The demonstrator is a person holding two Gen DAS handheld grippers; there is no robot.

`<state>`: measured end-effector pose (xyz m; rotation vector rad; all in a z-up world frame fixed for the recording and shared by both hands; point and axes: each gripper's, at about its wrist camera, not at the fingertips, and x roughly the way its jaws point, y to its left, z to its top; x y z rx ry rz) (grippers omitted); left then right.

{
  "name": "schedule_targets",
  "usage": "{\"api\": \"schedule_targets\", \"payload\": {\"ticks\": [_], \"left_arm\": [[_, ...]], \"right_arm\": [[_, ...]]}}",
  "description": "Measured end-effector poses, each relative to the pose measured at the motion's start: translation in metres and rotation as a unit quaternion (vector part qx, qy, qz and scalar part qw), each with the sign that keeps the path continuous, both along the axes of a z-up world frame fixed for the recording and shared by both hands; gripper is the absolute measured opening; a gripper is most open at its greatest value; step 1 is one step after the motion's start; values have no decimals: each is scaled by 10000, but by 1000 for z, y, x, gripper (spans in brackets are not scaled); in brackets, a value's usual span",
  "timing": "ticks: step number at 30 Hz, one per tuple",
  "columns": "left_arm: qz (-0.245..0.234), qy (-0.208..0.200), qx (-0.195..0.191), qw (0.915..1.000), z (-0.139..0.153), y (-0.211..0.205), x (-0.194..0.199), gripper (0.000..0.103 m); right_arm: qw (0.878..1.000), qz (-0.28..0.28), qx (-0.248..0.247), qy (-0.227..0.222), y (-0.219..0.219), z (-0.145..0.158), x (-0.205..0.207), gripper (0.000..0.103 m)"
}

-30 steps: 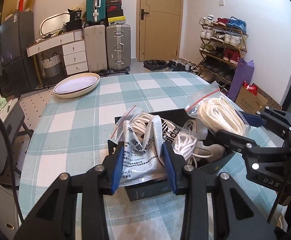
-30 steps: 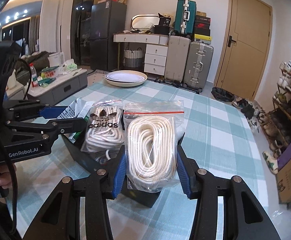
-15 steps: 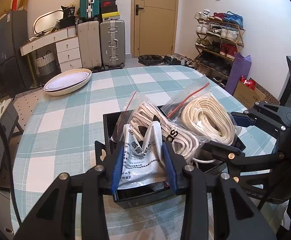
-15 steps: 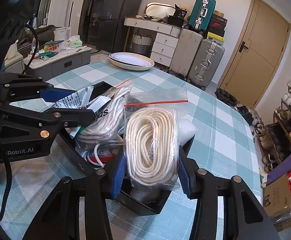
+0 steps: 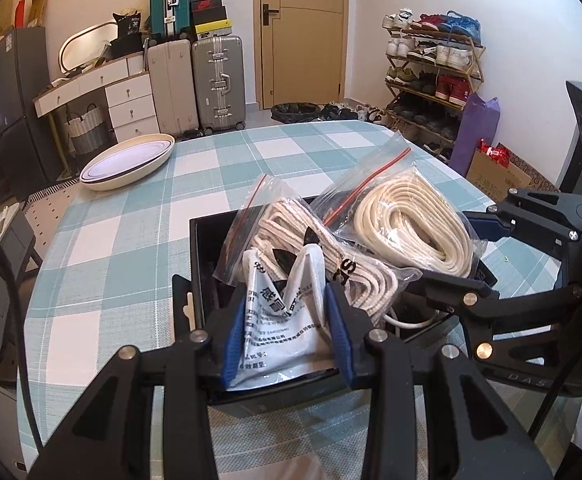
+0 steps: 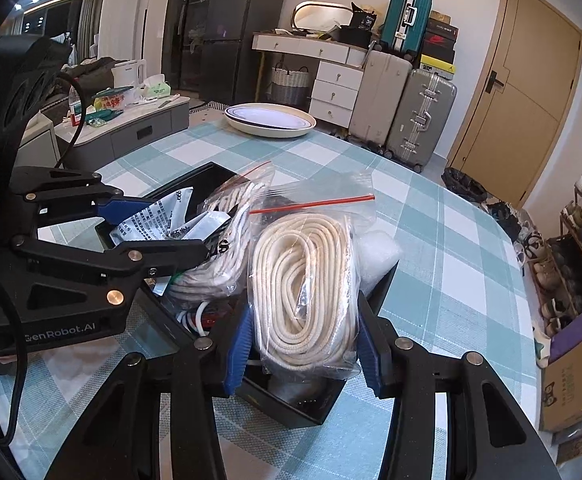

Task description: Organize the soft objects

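Over the black box [image 5: 199, 252], the left gripper [image 5: 287, 334] is clamped on a white printed packet [image 5: 279, 320], and the right gripper [image 6: 303, 344] is clamped on a bagged rope coil [image 6: 303, 276]. Between them in the box leans a bag of laces [image 5: 355, 276] marked "adidas". Beyond the box sits a dish [image 5: 127, 162] on the checked tablecloth [image 5: 131, 240]; suitcases [image 5: 217, 80] stand farther off.

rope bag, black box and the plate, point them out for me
rope bag [image 6: 303, 280], right wrist view, on the coiled rope inside
black box [image 5: 201, 256], left wrist view, on its left wall
plate [image 6: 269, 125], right wrist view, on its near rim
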<state>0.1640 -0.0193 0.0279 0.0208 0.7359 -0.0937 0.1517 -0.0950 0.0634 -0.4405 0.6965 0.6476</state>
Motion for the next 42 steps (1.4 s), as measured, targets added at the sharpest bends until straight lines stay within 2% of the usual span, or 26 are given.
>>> {"api": "schedule_targets", "payload": {"ticks": [9, 13, 15, 17, 21, 22, 24, 25, 28, 33, 37, 42], "left_arm": [[-37, 66, -18, 10000, 1, -3, -12, 36], [-35, 39, -11, 10000, 1, -2, -12, 39], [1, 68, 35, 10000, 2, -3, -11, 40], [63, 19, 139, 9999, 6, -4, -13, 54], [-50, -108, -126, 9999, 12, 1, -21, 73], [15, -126, -111, 9999, 13, 2, -22, 83], [194, -240, -55, 9995, 14, 5, -26, 97], [211, -312, -101, 9992, 15, 8, -29, 101], [187, -425, -225, 9987, 18, 12, -37, 103], [264, -659, -53, 9975, 24, 11, -52, 103], [345, -951, -35, 9949, 27, 12, -66, 103], [468, -1046, -103, 9934, 24, 16, -78, 103]], "right_arm": [[9999, 123, 7, 115, -5, 1, -9, 47], [10000, 68, 9, 41, -6, 2, -10, 51], [9999, 49, -37, -108, -6, 4, -13, 59], [9996, 31, 2, -282, -9, 7, -17, 81], [9991, -4, 188, -388, -17, 17, -22, 85], [9989, -13, 211, -430, -18, 19, -24, 88], [9982, -87, 274, -520, -24, 22, -29, 95], [9978, -139, 347, -553, -27, 24, -31, 99], [9962, -251, 639, -533, -38, 28, -36, 101], [9917, -364, 1174, -378, -53, 28, -44, 102], [9873, -419, 1486, -386, -62, 29, -57, 102], [9830, -373, 1738, -464, -70, 31, -75, 102]]}}
